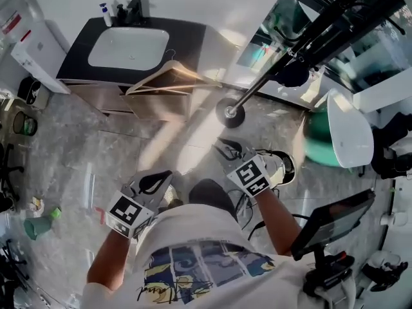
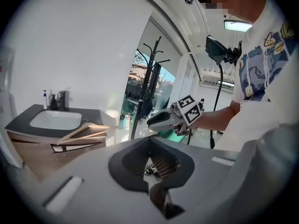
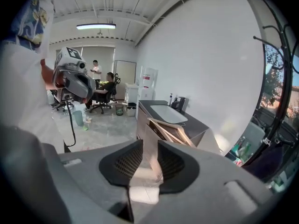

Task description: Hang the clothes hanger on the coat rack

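Lying in a small stack on the right end of the dark sink counter, the wooden clothes hangers are touched by neither gripper, and their wire hook is turned toward the white basin. The coat rack is planted on the grey floor just to the right of the counter; its round base is seen from above in the head view, and its black pole is slanted away toward the upper right of that view.

Both grippers are held low in front of the person, well short of the counter. The left gripper is pointed toward the hangers, and in the left gripper view its jaws are drawn almost together, with only a thin slit left between the dark pads and nothing caught there. The right gripper is held beside it, nearer the rack's base. In the right gripper view its jaws are parted a little, and only floor and cabinet front are seen through the gap, so nothing is gripped.

A few bottles are stood at the back of the counter, and a tablet on a stand is seen at the person's right
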{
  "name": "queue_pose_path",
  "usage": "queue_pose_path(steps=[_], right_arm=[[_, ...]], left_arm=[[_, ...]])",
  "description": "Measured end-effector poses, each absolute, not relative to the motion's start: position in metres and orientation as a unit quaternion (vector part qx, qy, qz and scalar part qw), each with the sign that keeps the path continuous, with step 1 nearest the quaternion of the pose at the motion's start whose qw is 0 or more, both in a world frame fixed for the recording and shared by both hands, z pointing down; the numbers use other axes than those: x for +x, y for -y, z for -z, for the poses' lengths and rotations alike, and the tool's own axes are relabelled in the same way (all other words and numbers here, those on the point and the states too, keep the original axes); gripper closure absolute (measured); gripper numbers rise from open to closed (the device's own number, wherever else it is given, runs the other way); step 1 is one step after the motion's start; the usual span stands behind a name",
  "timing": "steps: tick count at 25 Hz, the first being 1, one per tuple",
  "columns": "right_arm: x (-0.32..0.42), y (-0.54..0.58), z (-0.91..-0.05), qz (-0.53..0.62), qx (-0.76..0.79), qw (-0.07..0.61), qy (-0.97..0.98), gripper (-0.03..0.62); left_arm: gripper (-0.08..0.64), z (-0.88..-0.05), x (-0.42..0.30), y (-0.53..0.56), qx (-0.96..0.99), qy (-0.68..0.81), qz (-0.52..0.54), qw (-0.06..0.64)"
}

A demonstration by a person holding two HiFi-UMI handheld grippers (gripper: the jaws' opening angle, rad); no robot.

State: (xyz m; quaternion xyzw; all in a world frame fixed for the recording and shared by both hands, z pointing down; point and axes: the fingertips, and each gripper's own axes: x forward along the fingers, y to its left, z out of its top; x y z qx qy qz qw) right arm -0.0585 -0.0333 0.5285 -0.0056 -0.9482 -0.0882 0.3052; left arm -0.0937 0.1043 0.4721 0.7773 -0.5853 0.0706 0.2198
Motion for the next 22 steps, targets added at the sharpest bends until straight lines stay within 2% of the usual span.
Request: queue_pose_path(steps=[10, 22], right_arm=[[-0.159, 0.171, -0.596, 0.145, -0.003, 0.403, 0.904, 0.469], [-0.246, 0.280, -0.697, 0.093, -0.055, 0.476, 0.873, 0.433]], left_arm=[[0.557, -0.479, -0.163, -0.074, 0.749, 0.618, -0.052, 0.234], [0.557, -0.468, -0.230, 0.010, 0.706, 0.656, -0.048, 0.261]])
